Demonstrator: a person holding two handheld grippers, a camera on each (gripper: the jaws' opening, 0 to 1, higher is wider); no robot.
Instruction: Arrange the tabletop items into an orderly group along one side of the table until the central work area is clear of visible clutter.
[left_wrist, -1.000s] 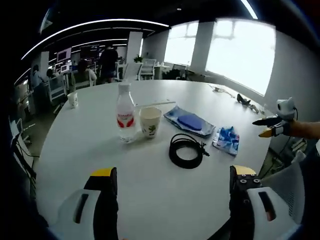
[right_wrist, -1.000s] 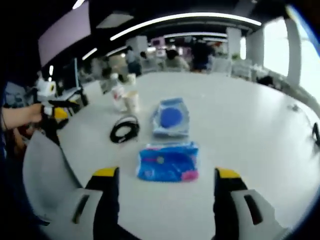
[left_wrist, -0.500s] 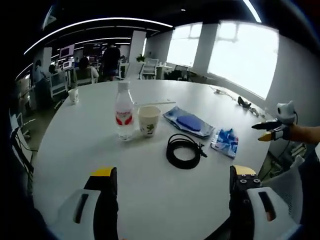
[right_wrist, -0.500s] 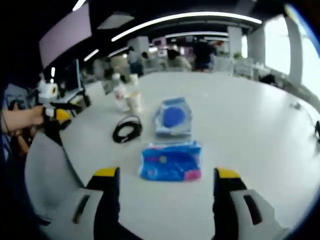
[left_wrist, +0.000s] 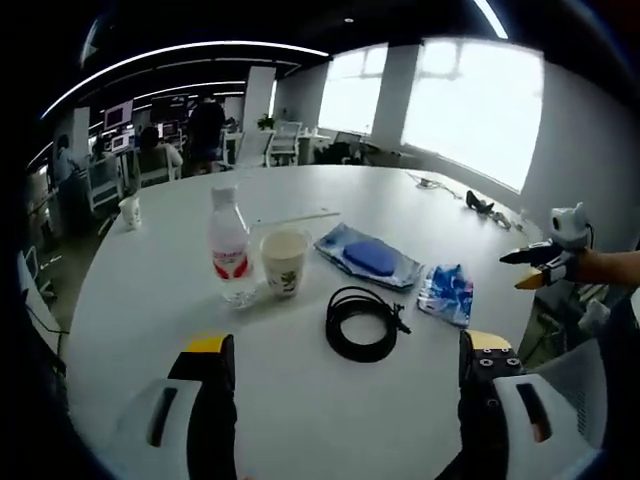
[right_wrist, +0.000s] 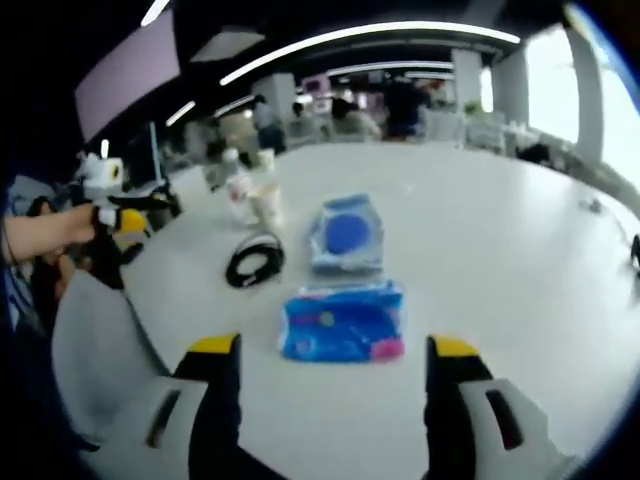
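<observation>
Both grippers, left (left_wrist: 340, 375) and right (right_wrist: 328, 375), still spread and empty, have barely shifted; bottle (left_wrist: 230, 255), cup (left_wrist: 282, 262), cable (left_wrist: 362, 322) untouched

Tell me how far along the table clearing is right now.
Nothing looks grouped yet. The water bottle, paper cup, coiled black cable, blue pouch and blue wipes pack lie spread across the white table. Both claws are open and hold nothing; the right claw faces the wipes pack. Every item is left to move.
</observation>
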